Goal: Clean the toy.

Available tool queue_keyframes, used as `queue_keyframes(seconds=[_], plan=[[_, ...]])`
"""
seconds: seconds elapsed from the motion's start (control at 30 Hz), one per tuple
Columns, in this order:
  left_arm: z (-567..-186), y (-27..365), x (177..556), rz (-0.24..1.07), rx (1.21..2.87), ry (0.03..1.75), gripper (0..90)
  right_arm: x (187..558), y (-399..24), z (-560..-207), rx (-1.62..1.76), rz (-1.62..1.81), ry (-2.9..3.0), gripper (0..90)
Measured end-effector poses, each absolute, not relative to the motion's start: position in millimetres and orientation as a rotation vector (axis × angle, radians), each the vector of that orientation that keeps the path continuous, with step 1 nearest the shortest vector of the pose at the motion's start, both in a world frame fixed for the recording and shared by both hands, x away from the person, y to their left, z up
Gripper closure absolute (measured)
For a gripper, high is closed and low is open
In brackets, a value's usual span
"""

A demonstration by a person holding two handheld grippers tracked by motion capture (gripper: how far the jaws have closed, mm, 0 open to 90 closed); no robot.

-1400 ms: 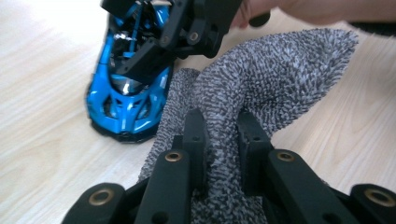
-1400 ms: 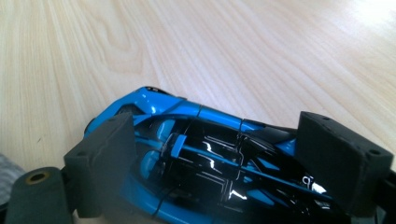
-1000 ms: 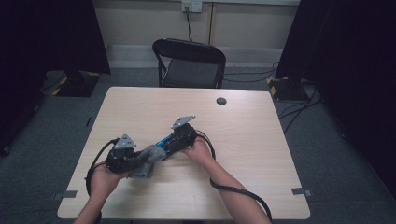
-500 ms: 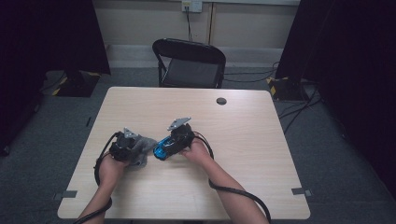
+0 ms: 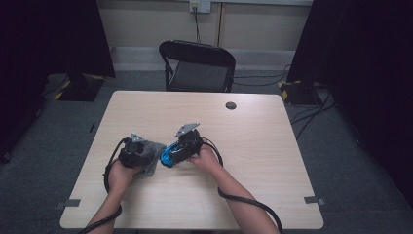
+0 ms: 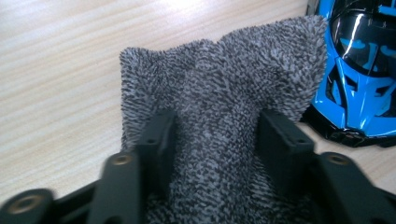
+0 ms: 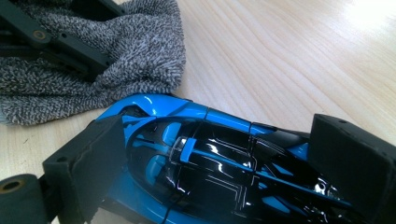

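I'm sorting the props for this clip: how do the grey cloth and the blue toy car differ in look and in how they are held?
The cloth is soft, matte, speckled grey and bunched up; the toy car is hard, glossy, blue and black. The cloth sits between the jaws of the left gripper, which have just been opening; the car sits between those of the right gripper, which are spread wide along its sides. Both rest on the wooden table, side by side.

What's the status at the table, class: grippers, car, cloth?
Left gripper opening, grey cloth bunched between fingers. Right gripper clamped on blue toy car. Cloth beside car's nose, nothing blocking.
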State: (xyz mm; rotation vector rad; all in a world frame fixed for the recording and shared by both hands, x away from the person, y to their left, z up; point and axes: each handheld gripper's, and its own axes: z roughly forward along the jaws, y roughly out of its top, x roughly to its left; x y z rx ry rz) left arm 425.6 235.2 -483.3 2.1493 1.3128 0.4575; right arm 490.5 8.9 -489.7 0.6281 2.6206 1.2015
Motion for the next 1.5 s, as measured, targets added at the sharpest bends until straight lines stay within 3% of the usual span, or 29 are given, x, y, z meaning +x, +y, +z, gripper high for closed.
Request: queue_keyframes(seconds=[0.03,0.07,0.23,0.7,1.5], plan=[[-483,236,424,0.449,2.155,1.305,65.6,490,9,-490,0.628,1.204,2.619,4.5],[-482,236,423,0.446,2.159,1.302,68.7,490,9,-490,0.631,1.206,2.617,4.5],[-478,225,416,0.422,2.224,1.272,74.2,490,9,-490,0.634,1.210,2.612,4.5],[-473,206,392,0.330,2.339,1.129,75.8,489,9,-491,0.637,1.213,2.609,4.4],[-468,175,367,0.181,2.385,0.925,75.8,490,9,-491,0.639,1.218,2.608,4.5]])
